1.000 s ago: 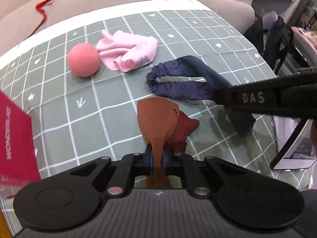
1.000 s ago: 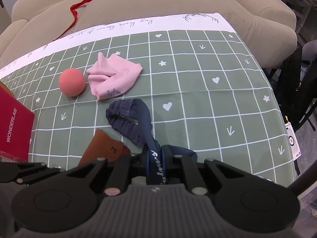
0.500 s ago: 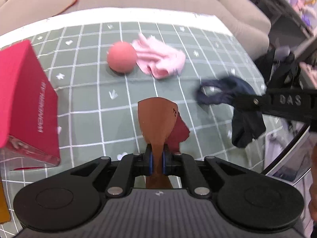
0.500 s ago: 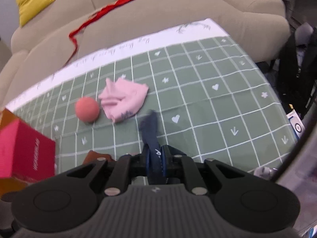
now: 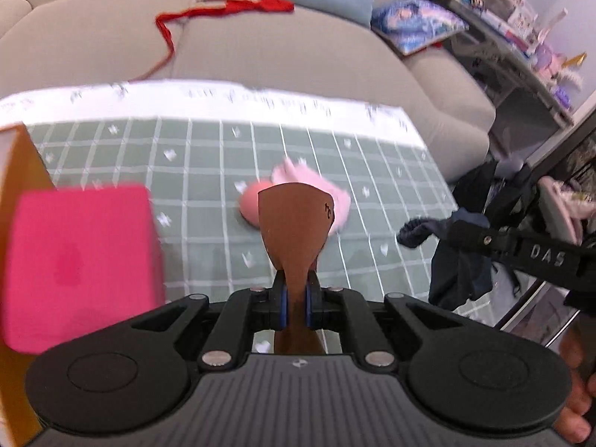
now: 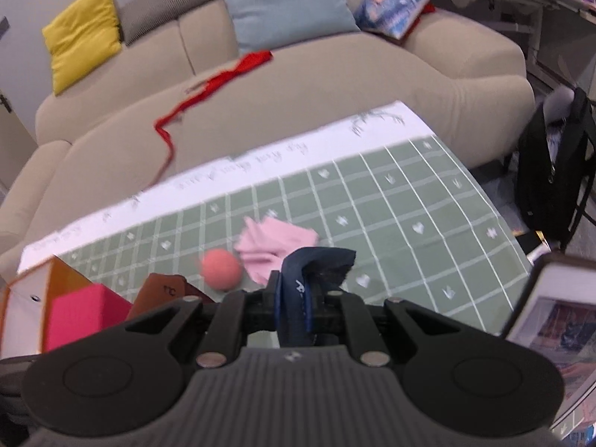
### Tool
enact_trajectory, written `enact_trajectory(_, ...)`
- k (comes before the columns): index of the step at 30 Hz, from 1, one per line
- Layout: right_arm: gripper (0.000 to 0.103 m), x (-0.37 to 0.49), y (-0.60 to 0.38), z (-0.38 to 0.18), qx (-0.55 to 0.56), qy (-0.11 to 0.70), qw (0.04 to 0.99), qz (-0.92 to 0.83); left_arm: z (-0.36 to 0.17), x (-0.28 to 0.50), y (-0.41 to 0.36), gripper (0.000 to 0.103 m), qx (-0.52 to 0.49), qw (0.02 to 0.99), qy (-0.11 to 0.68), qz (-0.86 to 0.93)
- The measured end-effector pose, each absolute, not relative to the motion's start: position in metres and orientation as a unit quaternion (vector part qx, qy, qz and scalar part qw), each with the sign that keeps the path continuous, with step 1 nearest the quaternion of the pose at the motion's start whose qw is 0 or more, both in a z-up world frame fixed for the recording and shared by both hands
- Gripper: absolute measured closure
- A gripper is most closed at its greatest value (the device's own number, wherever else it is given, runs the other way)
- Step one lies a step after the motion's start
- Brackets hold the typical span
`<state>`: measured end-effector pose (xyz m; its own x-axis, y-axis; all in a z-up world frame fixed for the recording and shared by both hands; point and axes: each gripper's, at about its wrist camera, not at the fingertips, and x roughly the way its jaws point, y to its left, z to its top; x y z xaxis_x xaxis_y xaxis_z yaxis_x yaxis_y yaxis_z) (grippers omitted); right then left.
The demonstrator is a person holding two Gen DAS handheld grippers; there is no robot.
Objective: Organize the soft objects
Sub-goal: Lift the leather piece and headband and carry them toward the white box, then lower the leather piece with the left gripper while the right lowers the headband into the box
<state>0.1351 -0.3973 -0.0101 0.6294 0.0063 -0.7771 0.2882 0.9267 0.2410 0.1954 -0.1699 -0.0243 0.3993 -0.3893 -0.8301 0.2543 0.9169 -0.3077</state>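
My left gripper [image 5: 294, 300] is shut on a brown cloth [image 5: 294, 223], which stands up from the jaws above the green checked tablecloth [image 5: 208, 171]. My right gripper [image 6: 294, 307] is shut on a navy garment [image 6: 316, 260]; in the left wrist view that navy garment [image 5: 458, 260] hangs from the right gripper at the right. A pink ball [image 6: 220, 269] and a crumpled pink cloth [image 6: 275, 244] lie together on the tablecloth [image 6: 391, 205], beyond both grippers. In the right wrist view the brown cloth [image 6: 162, 292] shows at lower left.
A pink box [image 5: 78, 257] stands at the left inside an orange-walled container [image 5: 20, 164]. A beige sofa [image 6: 298, 104] with a red ribbon [image 6: 212, 85], yellow and blue cushions lies behind the table. A black bag [image 6: 555, 171] hangs at the right; a white-framed thing [image 6: 558, 309] is near right.
Both grippers have risen with their cloths, lifting them off the tablecloth. The left view has swung so the pink box looms larger at left and the sofa comes into sight.
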Motion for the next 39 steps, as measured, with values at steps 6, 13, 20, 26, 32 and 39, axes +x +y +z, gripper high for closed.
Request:
enact_trajectory(6, 0.094, 0.154, -0.348, 0.024, 0.153, 0.401, 0.903, -0.041, 0.021, 0.226, -0.107, 0.093, -0.059, 0.86, 0.48, -0.162)
enact_trajectory(13, 0.094, 0.191, -0.253, 0.045, 0.099, 0.397, 0.912, 0.015, 0.048, 0.252, -0.007, 0.093, -0.056, 0.88, 0.462, -0.09)
enact_trajectory(20, 0.094, 0.229, -0.142, 0.058, 0.045, 0.395, 0.912, 0.095, 0.042, 0.256, 0.082, 0.093, -0.075, 0.876, 0.475, -0.032)
enact_trajectory(26, 0.094, 0.249, -0.054, 0.055, 0.008, 0.404, 0.903, 0.145, 0.013, 0.251, 0.144, 0.093, -0.08, 0.855, 0.512, 0.004)
enact_trajectory(32, 0.094, 0.257, 0.001, 0.023, -0.035, 0.44, 0.882, 0.166, -0.013, 0.241, 0.168, 0.093, -0.065, 0.841, 0.538, -0.001)
enact_trajectory(39, 0.094, 0.267, 0.023, -0.034, -0.059, 0.503, 0.848, 0.157, -0.047, 0.246, 0.153, 0.093, -0.05, 0.819, 0.571, -0.02)
